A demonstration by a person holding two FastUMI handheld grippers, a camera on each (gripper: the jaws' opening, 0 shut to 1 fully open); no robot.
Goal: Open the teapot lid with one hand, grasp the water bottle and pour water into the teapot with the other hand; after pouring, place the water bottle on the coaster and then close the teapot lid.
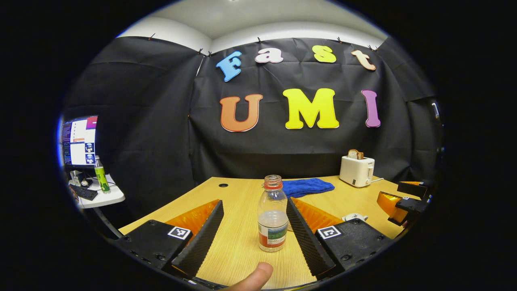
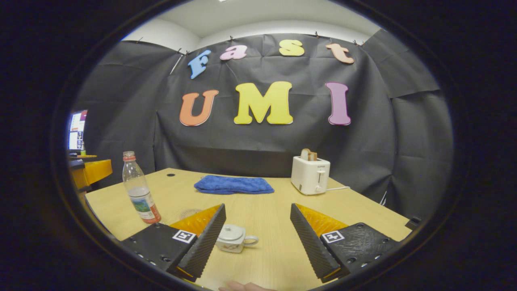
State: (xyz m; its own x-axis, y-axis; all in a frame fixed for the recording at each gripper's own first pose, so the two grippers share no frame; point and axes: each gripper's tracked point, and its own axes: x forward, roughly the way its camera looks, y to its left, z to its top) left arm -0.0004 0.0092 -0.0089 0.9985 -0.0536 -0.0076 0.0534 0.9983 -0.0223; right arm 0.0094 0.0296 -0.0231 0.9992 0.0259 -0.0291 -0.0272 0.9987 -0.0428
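Left gripper view: showing the water bottle [image 1: 273, 214] standing upright on the bench [image 1: 238, 242], dead ahead and centred between the spread fingers of the left gripper [image 1: 254, 234]. Jaws standing wide apart, touching nothing; gaps remaining on both sides of the bottle. Long axis of the bottle running vertical, square to the closing line of the jaws. Cap missing from the neck, mouth open; water sitting at roughly the lower half. Label band wrapping the lower body, writing too small to read. Coaster not being made out with certainty.

Right gripper view: showing the teapot [image 2: 233, 238] sitting low on the bench near the front edge, lid on, handle pointing right. Lying just beside the left-hand finger of the right gripper [image 2: 256, 238], off centre, not yet lined up between the fingers. Jaws likewise standing apart, holding nothing. Bottle standing towards the bench's left edge, well apart from this gripper.

Judging left hand nearer the bottle, right hand nearer the teapot lid.

Toaster [image 2: 310, 175] resting towards the far right corner, small brand mark on its face unreadable; blue cloth [image 2: 233, 184] lying along the far edge.
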